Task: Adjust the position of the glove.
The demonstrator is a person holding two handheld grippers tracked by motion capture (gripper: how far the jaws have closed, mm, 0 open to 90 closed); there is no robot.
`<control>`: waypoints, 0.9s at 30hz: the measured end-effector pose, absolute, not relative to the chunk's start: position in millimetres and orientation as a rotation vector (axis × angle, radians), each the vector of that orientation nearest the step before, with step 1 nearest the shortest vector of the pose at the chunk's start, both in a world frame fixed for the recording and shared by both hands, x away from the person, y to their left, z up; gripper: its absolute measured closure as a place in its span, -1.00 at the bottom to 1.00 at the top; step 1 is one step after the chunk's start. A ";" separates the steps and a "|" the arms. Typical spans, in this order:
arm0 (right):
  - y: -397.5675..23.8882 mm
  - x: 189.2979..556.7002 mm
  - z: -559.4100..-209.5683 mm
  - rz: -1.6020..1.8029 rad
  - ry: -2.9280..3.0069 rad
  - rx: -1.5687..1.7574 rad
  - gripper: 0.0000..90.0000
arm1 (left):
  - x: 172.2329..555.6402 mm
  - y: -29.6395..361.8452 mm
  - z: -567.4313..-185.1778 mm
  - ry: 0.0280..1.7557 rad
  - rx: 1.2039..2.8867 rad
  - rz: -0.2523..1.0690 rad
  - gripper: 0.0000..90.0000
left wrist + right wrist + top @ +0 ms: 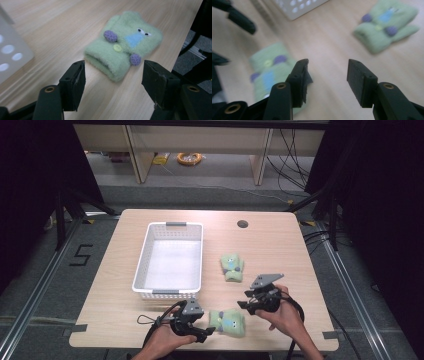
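Near mitten point(122, 45) is being left lying at the desk point(280, 245) front edge, flanked by left gripper point(113, 82) and right gripper point(327, 80), both spread, nothing pinched.

Fuzzy knit mittens point(125, 42), matt wood-grain table point(280, 245), perforated plastic basket point(170, 292)

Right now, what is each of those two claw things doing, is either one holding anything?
Left gripper: open, holding nothing; the near green mitten lies just ahead of it.
Right gripper: open, empty, above the table.
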State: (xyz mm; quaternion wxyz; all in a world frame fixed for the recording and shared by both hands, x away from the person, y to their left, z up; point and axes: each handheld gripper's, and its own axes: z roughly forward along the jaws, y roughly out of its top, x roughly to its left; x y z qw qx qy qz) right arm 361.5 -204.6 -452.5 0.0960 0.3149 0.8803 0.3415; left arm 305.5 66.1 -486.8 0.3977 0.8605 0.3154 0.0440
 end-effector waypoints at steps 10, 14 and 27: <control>-187.8 448.7 -450.1 0.774 2.623 0.840 0.10 | 301.1 92.5 -489.7 0.856 2.143 0.122 -0.22; -180.2 475.9 -450.7 0.747 2.619 0.844 0.13 | 302.3 98.4 -488.1 0.852 2.143 0.139 -0.21; -163.9 544.1 -462.2 0.665 2.676 0.939 0.02 | 301.2 99.9 -491.3 0.862 2.133 0.108 -0.19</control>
